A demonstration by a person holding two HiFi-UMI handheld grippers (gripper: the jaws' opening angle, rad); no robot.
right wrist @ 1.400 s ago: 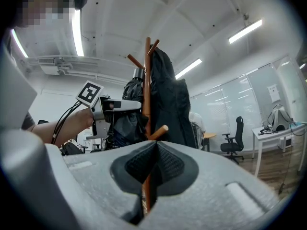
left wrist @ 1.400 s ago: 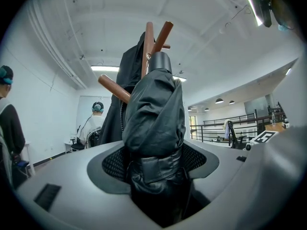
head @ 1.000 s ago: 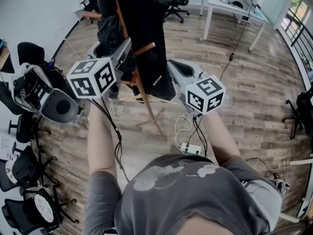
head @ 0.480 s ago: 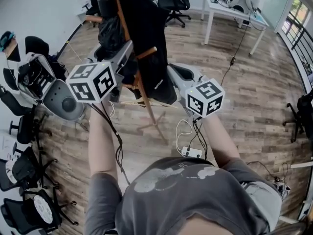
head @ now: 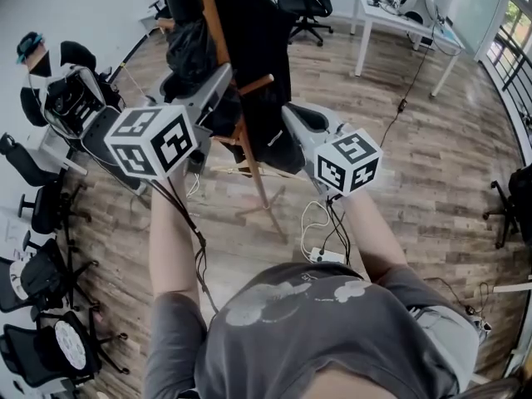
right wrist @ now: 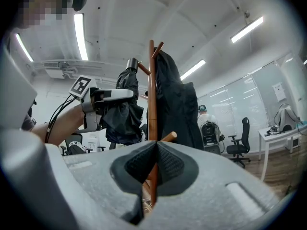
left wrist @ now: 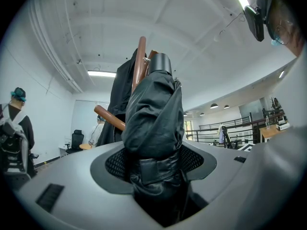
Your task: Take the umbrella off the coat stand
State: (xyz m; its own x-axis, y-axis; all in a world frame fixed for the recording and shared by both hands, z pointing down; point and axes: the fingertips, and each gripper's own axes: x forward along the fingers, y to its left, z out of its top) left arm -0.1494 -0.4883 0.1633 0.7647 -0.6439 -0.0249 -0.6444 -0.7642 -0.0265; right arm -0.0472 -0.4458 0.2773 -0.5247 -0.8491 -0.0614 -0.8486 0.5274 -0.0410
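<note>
A folded black umbrella (head: 191, 52) hangs against the wooden coat stand (head: 254, 173), close to its upper pegs. My left gripper (head: 218, 90) is shut on it. In the left gripper view the bundled fabric and strap of the umbrella (left wrist: 153, 123) fill the gap between the pads, with the stand's pole (left wrist: 139, 61) just behind. My right gripper (head: 291, 113) sits to the right of the stand, beside a black coat (head: 249, 32) hanging there. Its pads meet with nothing between them. In the right gripper view the pole (right wrist: 152, 90) stands beyond the right gripper (right wrist: 156, 145).
A white desk (head: 399, 15) and an office chair (head: 303, 7) stand at the back. More chairs (head: 33, 281) and equipment (head: 71, 98) line the left wall. A power strip with cables (head: 320, 256) lies on the wooden floor. A person with a backpack (right wrist: 209, 126) stands further off.
My left gripper has risen a little with the umbrella still in it. The right gripper has stayed where it was.
</note>
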